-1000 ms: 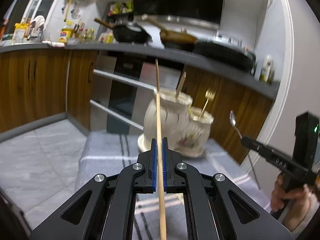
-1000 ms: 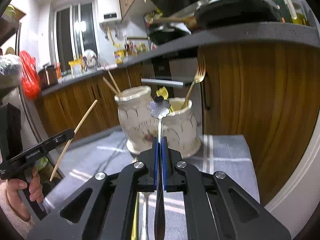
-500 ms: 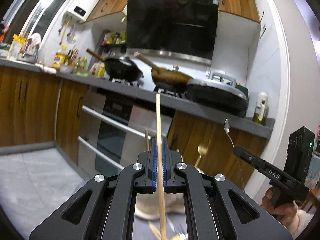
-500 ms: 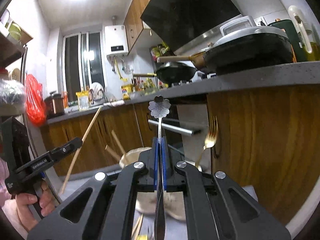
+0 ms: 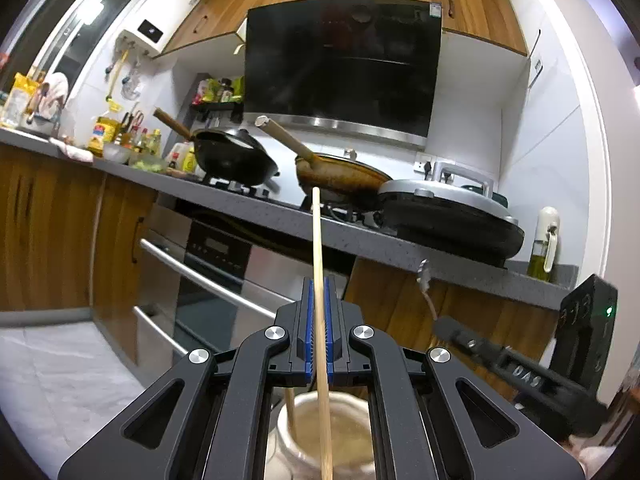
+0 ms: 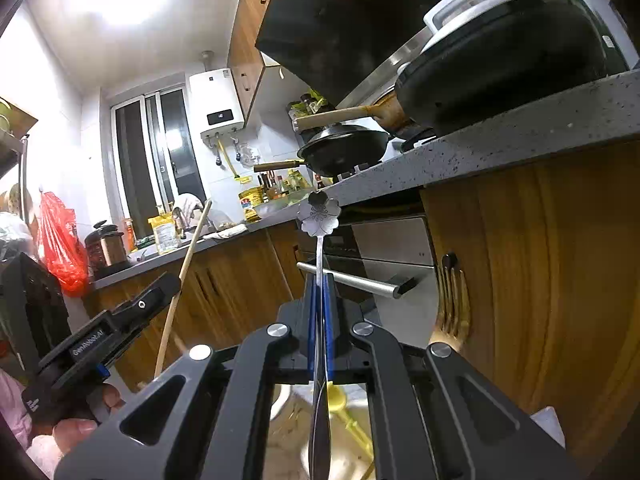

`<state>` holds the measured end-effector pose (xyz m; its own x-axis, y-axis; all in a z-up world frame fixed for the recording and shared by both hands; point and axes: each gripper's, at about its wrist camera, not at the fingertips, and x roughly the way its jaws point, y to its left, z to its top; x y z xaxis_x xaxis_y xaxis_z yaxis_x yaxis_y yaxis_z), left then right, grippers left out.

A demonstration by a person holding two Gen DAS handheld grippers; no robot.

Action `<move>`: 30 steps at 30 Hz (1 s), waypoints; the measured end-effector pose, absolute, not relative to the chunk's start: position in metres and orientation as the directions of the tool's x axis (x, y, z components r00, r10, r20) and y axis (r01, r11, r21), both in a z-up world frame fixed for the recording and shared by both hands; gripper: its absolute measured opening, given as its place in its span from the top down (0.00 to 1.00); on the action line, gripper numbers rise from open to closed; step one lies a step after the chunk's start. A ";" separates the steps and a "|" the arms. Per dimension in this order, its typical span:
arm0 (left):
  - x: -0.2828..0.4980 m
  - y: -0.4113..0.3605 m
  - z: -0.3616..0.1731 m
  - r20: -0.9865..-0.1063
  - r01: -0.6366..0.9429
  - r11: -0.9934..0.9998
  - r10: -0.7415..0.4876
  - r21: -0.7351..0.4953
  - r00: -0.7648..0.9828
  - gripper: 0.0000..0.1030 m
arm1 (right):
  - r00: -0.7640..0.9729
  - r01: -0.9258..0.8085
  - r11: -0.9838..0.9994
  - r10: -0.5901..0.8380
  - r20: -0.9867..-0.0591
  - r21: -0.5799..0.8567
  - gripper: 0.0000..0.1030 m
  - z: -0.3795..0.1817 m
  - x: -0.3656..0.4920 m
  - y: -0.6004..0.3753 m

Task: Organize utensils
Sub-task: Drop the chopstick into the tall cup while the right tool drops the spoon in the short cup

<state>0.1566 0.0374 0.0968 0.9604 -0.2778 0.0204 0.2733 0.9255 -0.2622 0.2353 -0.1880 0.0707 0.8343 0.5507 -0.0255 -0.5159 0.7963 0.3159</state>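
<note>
Pale wooden chopstick (image 5: 320,300) is showing between blue pads (image 5: 308,332) of black gripper (image 5: 319,320); silver flower-patterned spoon (image 6: 320,216) is glinting; cream jar (image 5: 320,436) at six o'clock.

In the left wrist view, a chopstick (image 5: 319,280) runs up the frame's centre, its lower end inside the jar (image 5: 340,432) at the bottom centre. Behind, a counter (image 5: 248,208) crosses the middle, with two pans (image 5: 236,158) on it and a range hood (image 5: 340,64) above. The right gripper (image 5: 448,326) sits at lower right.
</note>
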 end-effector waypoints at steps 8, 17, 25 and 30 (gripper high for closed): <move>0.177 0.029 0.092 0.029 0.292 0.929 -0.294 -0.226 0.956 0.95 | 0.834 -0.520 0.811 0.550 -0.047 0.267 0.97 0.064 0.256 -0.173; 0.178 0.025 0.089 0.038 0.285 0.936 -0.283 -0.207 0.958 0.95 | 0.834 -0.514 0.817 0.547 -0.067 0.262 0.97 0.054 0.257 -0.170; 0.164 0.053 0.105 0.117 0.252 0.933 -0.229 -0.257 0.966 0.95 | 0.837 -0.514 0.817 0.544 -0.056 0.262 0.97 0.055 0.252 -0.172; 0.182 0.065 0.103 0.086 0.171 0.956 -0.154 -0.239 0.984 0.95 | 0.842 -0.510 0.822 0.538 -0.049 0.252 0.97 0.054 0.251 -0.171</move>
